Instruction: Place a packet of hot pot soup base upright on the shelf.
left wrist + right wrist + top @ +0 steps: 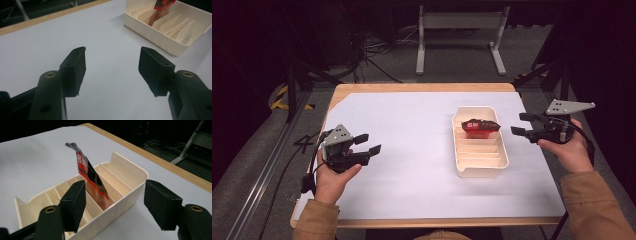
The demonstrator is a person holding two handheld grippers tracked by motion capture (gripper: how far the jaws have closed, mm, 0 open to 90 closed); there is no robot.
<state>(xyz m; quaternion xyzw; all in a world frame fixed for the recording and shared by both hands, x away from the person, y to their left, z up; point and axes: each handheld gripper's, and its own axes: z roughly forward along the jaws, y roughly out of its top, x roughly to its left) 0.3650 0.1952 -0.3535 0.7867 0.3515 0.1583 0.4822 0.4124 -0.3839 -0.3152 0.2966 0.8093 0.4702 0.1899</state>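
A cream slotted tray (503,155) (160,41) (130,192) lies right of the table's middle. A red and black packet (478,127) (91,180) (160,7) stands leaning in one of its far slots. My right gripper (520,124) (115,202) hovers just right of the tray, open, with nothing between its jaws; the packet is a little beyond them. My left gripper (368,144) (112,67) is held over the white sheet at the left, open and empty, pointing toward the tray.
A white sheet (412,150) covers most of the wooden table (422,87). A grey metal stand (459,35) and cables lie on the floor beyond the far edge.
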